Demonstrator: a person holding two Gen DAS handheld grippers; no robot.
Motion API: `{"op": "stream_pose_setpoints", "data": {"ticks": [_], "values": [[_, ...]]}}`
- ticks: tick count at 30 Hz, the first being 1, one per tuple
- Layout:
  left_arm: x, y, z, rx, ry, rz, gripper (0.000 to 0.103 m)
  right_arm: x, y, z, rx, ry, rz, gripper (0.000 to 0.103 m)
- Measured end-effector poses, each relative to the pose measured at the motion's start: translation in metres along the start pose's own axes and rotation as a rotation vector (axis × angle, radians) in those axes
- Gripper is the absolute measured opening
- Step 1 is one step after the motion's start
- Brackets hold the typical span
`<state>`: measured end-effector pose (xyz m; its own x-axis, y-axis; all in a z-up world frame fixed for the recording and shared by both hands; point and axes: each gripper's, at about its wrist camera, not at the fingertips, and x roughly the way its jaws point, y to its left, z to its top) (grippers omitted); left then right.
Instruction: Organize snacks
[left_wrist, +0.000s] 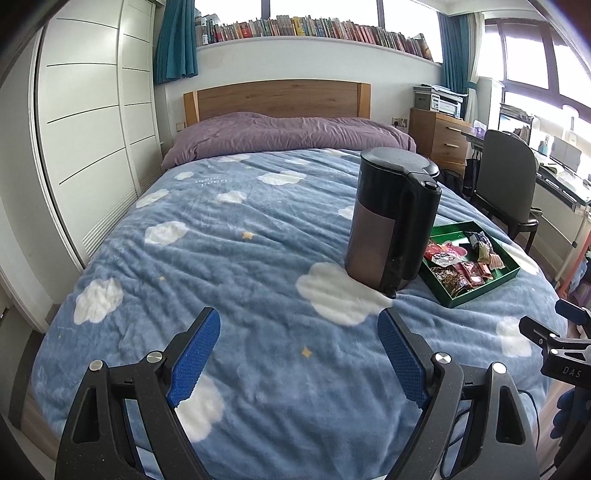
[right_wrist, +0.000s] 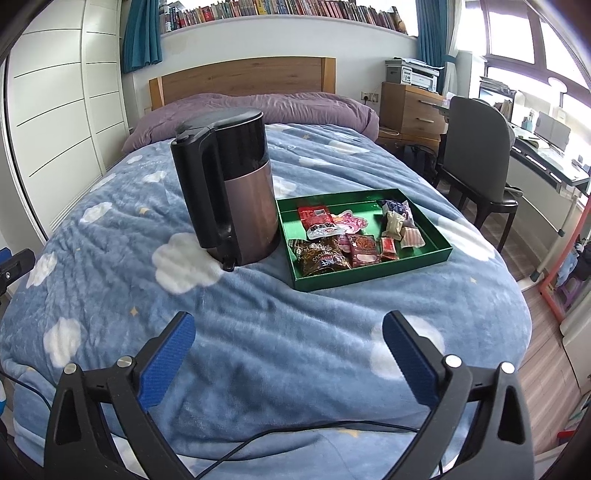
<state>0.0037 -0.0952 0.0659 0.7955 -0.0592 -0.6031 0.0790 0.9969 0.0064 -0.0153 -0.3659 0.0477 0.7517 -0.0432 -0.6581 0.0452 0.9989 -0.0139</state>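
A green tray (right_wrist: 373, 271) lies on the bed and holds several snack packets (right_wrist: 334, 240), red, brown and pale. It also shows in the left wrist view (left_wrist: 484, 288), partly hidden behind the kettle. My left gripper (left_wrist: 299, 332) is open and empty, above the blanket near the foot of the bed. My right gripper (right_wrist: 288, 336) is open and empty, in front of the tray and well short of it. The right gripper also shows at the right edge of the left wrist view (left_wrist: 561, 332).
A black and bronze electric kettle (right_wrist: 232, 192) stands upright on the blue cloud blanket (right_wrist: 258, 325), just left of the tray. A purple duvet (left_wrist: 288, 133) lies at the headboard. A chair (right_wrist: 476, 155) and desk stand right of the bed, a wardrobe (left_wrist: 92, 129) left.
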Motion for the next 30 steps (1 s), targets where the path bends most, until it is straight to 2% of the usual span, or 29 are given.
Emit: {"op": "stream_pose_setpoints", "data": {"ticks": [30], "values": [[0.0036,-0.0009,-0.0025,0.018,0.010,-0.013,0.083,0.0051,-0.0068,-0.0057,0.003,0.013,-0.018,0.103]]}}
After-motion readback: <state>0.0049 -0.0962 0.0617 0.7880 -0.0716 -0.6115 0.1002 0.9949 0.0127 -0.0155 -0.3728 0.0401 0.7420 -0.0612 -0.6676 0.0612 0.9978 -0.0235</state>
